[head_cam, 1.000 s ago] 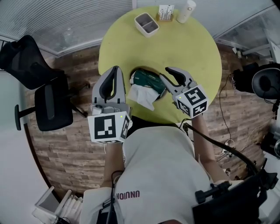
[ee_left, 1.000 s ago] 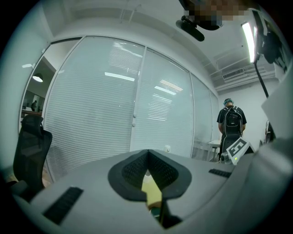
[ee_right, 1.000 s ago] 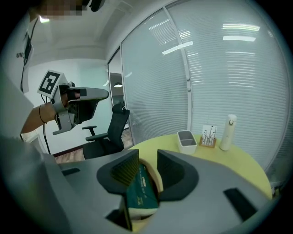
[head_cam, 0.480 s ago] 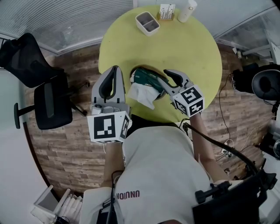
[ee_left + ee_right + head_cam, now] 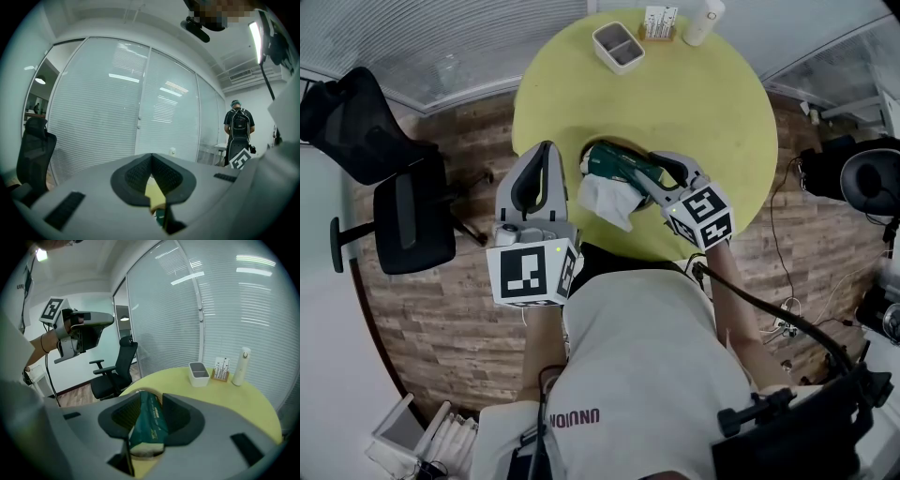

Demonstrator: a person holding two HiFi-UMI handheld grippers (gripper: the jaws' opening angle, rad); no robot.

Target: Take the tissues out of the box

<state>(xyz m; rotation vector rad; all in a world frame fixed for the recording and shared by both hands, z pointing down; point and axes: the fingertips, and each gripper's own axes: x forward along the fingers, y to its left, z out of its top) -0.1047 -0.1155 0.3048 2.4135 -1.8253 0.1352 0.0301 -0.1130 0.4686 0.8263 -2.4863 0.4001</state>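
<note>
A dark green tissue pack [image 5: 614,164] lies near the front edge of the round yellow table [image 5: 703,103]. A crumpled white tissue [image 5: 605,199] rests just in front of it. My right gripper [image 5: 650,173] reaches the pack from the right. In the right gripper view, the pack [image 5: 150,420] stands between the jaws of that gripper [image 5: 147,401]. The jaws have just been opening and do not clamp it. My left gripper [image 5: 547,148] hangs left of the pack over the table's edge. Its jaws meet at the tips, as the left gripper view [image 5: 151,157] shows, with nothing in them.
At the table's far side stand a white two-part tray [image 5: 619,47], a card holder [image 5: 656,21] and a white bottle [image 5: 701,19]. A black office chair [image 5: 384,187] stands on the wooden floor at the left. A person with a backpack [image 5: 239,131] stands in the distance.
My right gripper has sunk and moved left, from just right of the pack to having the pack between its jaws. The left gripper, the pack and the loose tissue have not moved.
</note>
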